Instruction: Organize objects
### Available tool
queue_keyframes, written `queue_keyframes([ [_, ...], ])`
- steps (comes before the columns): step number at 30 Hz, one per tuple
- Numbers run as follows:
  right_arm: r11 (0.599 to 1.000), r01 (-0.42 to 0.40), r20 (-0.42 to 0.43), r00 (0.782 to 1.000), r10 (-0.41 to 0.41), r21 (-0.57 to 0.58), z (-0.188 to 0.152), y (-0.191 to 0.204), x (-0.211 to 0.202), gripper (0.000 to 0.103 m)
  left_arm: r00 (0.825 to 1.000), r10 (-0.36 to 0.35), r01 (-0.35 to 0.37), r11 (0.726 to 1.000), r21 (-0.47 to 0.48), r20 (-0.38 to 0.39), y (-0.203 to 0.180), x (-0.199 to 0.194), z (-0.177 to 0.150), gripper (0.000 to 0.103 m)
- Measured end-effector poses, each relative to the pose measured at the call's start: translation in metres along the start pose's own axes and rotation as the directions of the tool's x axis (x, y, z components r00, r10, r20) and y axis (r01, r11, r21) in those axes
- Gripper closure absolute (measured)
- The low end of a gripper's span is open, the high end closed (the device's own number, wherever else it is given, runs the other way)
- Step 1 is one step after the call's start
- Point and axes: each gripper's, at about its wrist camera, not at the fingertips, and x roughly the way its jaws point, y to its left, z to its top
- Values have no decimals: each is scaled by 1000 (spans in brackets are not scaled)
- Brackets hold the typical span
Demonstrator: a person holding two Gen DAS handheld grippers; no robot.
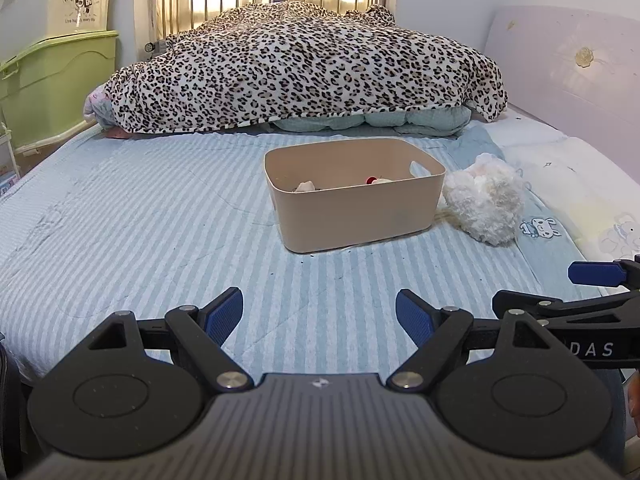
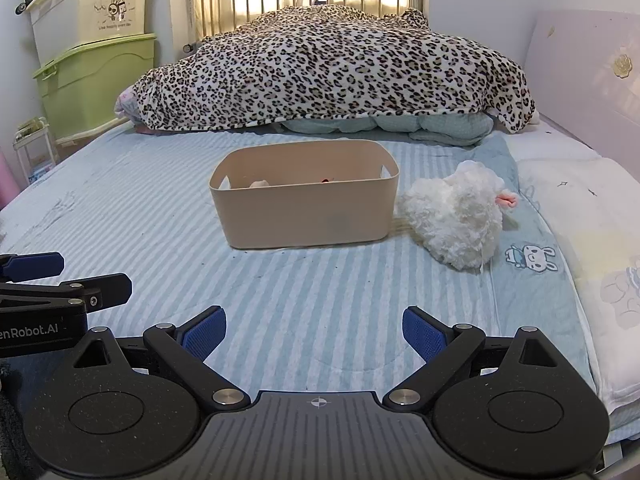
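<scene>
A beige plastic bin [image 1: 360, 216] [image 2: 308, 216] stands on the striped blue bed sheet in the middle of both views. Small soft items, one white [image 1: 306, 186] and one with red [image 1: 372, 179], lie inside it, mostly hidden by its wall. A fluffy white plush toy [image 1: 486, 200] [image 2: 456, 220] lies on the sheet just right of the bin. My left gripper [image 1: 319, 316] is open and empty, near the bed's front edge. My right gripper [image 2: 312, 330] is open and empty, beside the left one, which shows at that view's left edge.
A leopard-print blanket [image 1: 304, 68] [image 2: 332, 68] heaped over a teal quilt fills the far half of the bed. Green and cream storage boxes [image 1: 52, 80] [image 2: 96, 76] are stacked at the left. A lilac headboard [image 1: 568, 76] and white pillows [image 2: 580, 216] lie at the right.
</scene>
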Motion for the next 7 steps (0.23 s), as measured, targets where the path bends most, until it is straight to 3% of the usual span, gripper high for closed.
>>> queue_keyframes([
  [7, 1000, 0, 7, 1000, 0, -2, 2, 0, -2, 7, 1000, -10, 10, 1000, 2, -8, -2, 2, -1, 19],
])
